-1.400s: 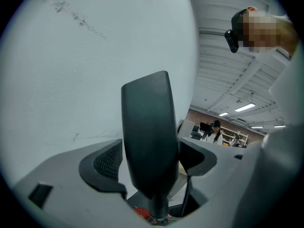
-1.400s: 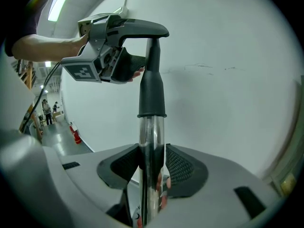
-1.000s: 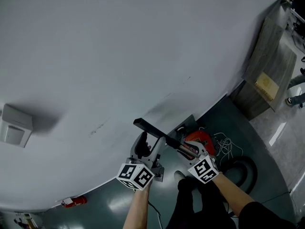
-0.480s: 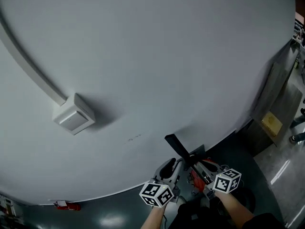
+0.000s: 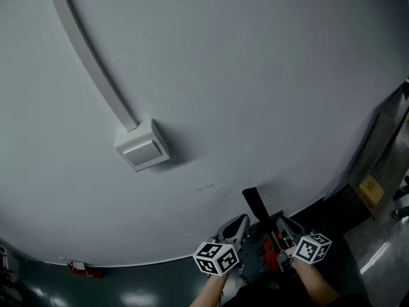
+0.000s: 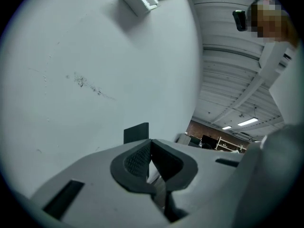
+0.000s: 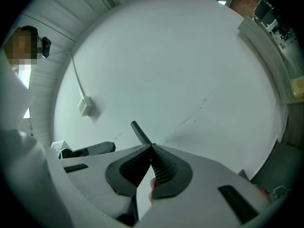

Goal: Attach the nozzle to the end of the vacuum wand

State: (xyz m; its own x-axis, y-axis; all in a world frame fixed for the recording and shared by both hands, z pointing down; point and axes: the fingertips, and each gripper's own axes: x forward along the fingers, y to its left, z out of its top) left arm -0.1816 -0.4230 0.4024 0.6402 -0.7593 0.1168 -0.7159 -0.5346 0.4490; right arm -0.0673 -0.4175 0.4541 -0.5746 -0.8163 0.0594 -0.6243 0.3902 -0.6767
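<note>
A black flat nozzle piece (image 5: 255,204) sticks up against the grey wall, between my two grippers at the bottom of the head view. Below it shows part of the red vacuum body (image 5: 271,256). My left gripper (image 5: 239,222) is just left of the black piece and my right gripper (image 5: 281,222) just right of it. Both have just been closing and now stand shut, with nothing between the pads. In the left gripper view the shut left gripper (image 6: 151,141) has the black piece (image 6: 136,132) behind its tips. Beyond the shut right gripper (image 7: 152,147) the black piece (image 7: 140,132) rises.
The grey wall (image 5: 243,75) fills most of the head view, with a white junction box (image 5: 142,146) and its conduit (image 5: 89,50). A small red object (image 5: 83,268) lies on the dark floor at lower left. A wooden cabinet (image 5: 370,190) stands at the right.
The head view has swung upward, so more wall and the junction box show, and both grippers sit lower in it. Both jaws have closed. The black piece now stands steeper.
</note>
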